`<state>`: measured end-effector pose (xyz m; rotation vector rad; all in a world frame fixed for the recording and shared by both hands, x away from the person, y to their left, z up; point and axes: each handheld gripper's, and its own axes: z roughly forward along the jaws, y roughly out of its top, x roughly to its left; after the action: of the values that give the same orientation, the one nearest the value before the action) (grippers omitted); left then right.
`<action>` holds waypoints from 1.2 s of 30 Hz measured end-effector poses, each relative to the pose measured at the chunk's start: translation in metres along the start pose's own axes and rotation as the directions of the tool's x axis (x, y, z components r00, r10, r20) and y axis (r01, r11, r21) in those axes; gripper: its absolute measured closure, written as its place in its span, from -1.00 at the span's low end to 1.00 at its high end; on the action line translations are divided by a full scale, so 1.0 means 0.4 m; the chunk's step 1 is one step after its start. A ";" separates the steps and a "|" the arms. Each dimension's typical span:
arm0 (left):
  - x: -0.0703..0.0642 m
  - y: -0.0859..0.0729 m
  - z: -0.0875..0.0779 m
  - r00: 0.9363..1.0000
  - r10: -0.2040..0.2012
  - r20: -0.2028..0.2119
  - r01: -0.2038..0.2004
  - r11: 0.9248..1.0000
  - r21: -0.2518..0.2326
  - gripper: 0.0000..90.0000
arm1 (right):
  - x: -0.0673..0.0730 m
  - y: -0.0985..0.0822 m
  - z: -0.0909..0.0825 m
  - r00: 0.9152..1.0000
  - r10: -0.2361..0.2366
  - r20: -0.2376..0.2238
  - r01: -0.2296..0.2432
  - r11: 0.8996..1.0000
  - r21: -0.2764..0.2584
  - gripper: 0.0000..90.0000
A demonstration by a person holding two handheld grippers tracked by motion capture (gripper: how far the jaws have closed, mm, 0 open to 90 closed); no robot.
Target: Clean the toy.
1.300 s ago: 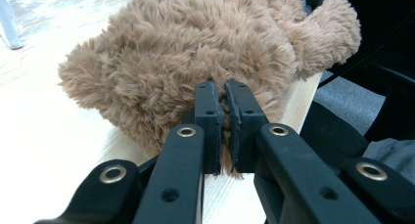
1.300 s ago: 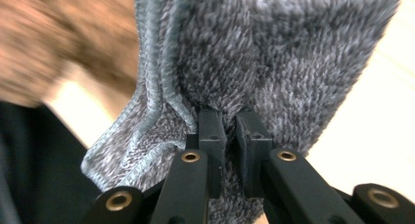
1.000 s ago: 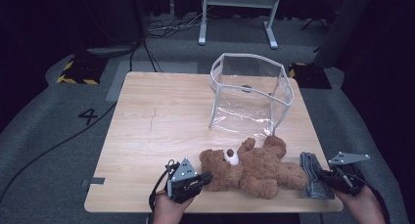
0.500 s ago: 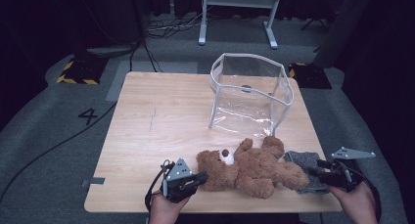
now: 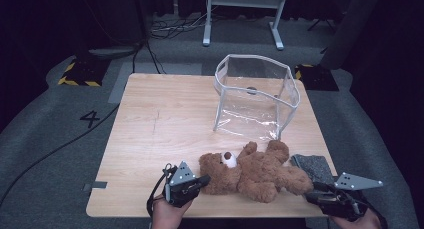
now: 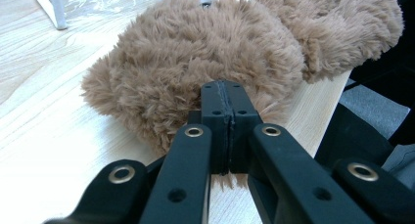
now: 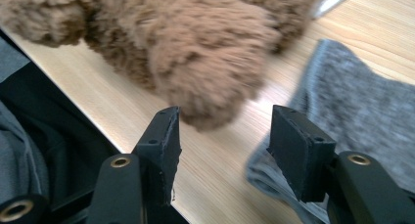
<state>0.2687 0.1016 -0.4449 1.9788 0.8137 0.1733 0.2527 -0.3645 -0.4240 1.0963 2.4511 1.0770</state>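
Now the right gripper [image 7: 222, 136], jaws just opened, nears the teddy bear's [image 5: 255, 171] paw; left gripper [image 6: 225, 106] seemingly clenches fur.

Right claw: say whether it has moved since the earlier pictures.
Yes. The right claw has slid left along the table edge, off the grey cloth, toward the teddy bear.

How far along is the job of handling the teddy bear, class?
Done: the left gripper is shut on the teddy bear, pinching the fur of its head. In hand: the right gripper has just been opening; its jaws stand apart before a leg, not touching. Left: the bear lies on the table, outside the clear bag, beside a grey cloth.
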 end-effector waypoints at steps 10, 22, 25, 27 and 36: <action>0.011 -0.020 -0.014 1.000 0.019 0.017 -0.020 0.999 0.030 0.27 | 0.012 0.032 0.058 0.999 -0.040 0.011 0.040 0.999 0.015 0.59; 0.005 -0.050 0.000 0.985 0.174 0.003 -0.173 0.972 0.158 -0.22 | -0.012 0.074 0.036 1.000 0.000 -0.004 0.000 0.998 -0.067 0.73; 0.002 -0.051 0.003 0.985 0.166 -0.036 -0.161 0.981 0.107 -0.15 | -0.017 0.083 0.035 1.000 0.009 -0.004 -0.010 0.996 -0.087 0.73; 0.003 -0.048 0.006 0.978 0.196 -0.069 -0.189 0.977 0.103 -0.10 | -0.019 0.094 0.034 1.000 0.014 0.000 -0.014 0.995 -0.104 0.73; 0.009 -0.028 0.014 0.951 0.273 -0.145 -0.266 0.962 0.065 0.31 | -0.022 0.145 0.031 1.000 0.011 0.019 -0.008 0.991 -0.130 0.72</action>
<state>0.2685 0.1034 -0.4577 2.1341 0.6432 0.4762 0.2961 -0.3384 -0.3920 1.0735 2.3262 1.2041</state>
